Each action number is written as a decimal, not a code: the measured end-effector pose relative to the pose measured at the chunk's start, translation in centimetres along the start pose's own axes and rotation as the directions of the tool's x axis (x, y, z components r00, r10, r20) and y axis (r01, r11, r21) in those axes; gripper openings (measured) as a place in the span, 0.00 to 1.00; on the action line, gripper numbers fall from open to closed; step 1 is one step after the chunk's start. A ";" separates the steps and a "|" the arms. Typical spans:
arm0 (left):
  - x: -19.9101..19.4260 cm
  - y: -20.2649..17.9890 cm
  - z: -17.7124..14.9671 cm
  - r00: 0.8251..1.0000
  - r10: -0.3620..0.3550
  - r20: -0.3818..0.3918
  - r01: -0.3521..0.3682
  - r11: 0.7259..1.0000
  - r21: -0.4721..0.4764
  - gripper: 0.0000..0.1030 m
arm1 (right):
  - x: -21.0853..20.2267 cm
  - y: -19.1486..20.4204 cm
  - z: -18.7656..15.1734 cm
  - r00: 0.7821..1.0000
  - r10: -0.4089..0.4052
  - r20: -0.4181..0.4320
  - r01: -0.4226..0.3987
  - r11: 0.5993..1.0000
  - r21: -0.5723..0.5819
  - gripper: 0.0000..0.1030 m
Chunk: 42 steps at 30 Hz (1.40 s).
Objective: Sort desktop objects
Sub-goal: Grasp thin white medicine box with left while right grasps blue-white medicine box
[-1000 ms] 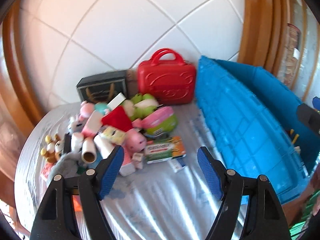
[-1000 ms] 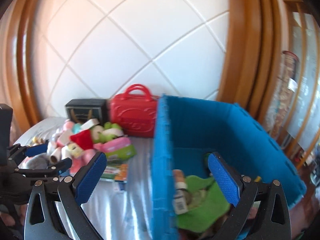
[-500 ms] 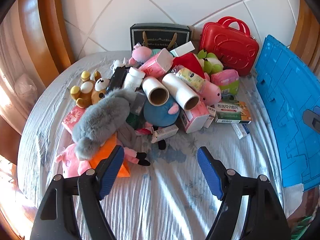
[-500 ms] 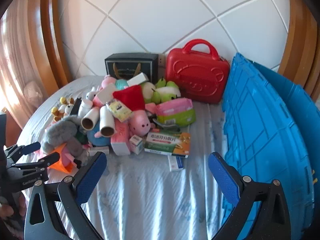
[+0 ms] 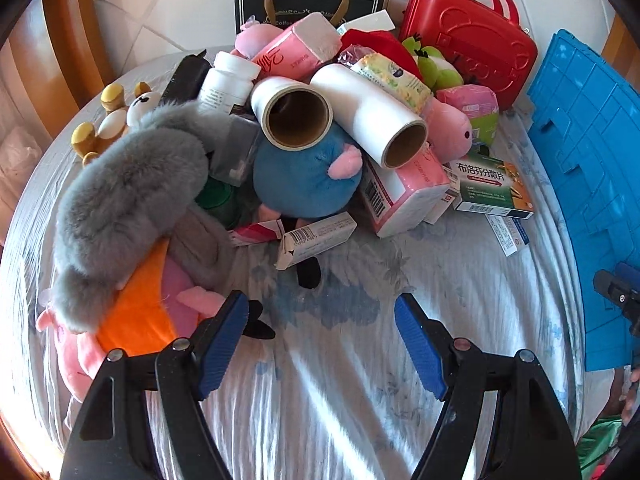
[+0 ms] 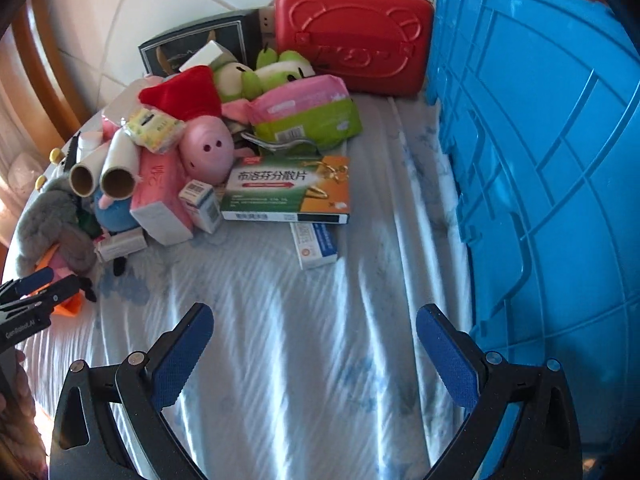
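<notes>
A heap of toys and boxes covers the back of the cloth-covered table (image 5: 340, 360). In the left wrist view a grey plush (image 5: 120, 196), a blue plush (image 5: 304, 176), two white rolls (image 5: 296, 114) and a small white box (image 5: 316, 240) lie just beyond my left gripper (image 5: 322, 318), which is open and holds nothing. In the right wrist view a green medicine box (image 6: 288, 192) and a small white-blue box (image 6: 316, 244) lie ahead of my right gripper (image 6: 314, 330), open and holding nothing. The left gripper's fingertips (image 6: 36, 282) show at that view's left edge.
A blue crate (image 6: 540, 180) stands along the right side of the table, its wall beside the right gripper. A red case (image 6: 352, 52) and a dark gift bag (image 5: 308, 4) stand at the back against the white wall. A pink-green pack (image 6: 308, 112) lies beside the case.
Both grippers have sunk toward the table and tipped downward. The heap now fills the left view from close up; the crate's inside has dropped out of the right view.
</notes>
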State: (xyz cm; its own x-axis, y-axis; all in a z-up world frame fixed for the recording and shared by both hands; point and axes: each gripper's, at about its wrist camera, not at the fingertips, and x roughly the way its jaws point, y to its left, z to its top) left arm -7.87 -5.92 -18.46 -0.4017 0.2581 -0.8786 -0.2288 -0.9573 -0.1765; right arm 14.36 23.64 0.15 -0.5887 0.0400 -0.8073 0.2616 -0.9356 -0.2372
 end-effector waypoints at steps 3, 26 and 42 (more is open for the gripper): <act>1.9 -0.1 1.0 1.000 0.009 -0.022 -0.009 1.000 0.005 0.73 | 2.4 -1.3 0.6 0.999 -0.005 -0.050 0.006 1.000 0.028 1.00; 12.0 -2.6 3.5 0.993 0.038 -0.109 -0.021 0.989 0.147 0.30 | 16.2 1.0 5.1 0.982 0.006 -0.189 -0.015 0.999 -0.042 0.54; 9.4 -3.3 -3.5 0.988 -0.042 -0.146 0.062 0.989 0.138 0.17 | 12.1 0.9 -2.7 0.967 0.077 -0.243 -0.090 0.995 -0.046 0.37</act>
State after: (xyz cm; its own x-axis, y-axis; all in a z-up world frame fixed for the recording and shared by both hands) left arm -7.80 -0.83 -27.67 -0.2584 0.2759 -0.9258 -0.3731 -0.9125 -0.1678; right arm 9.50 24.23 -11.27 -0.3633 0.0523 -0.9302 0.3485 -0.9183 -0.1878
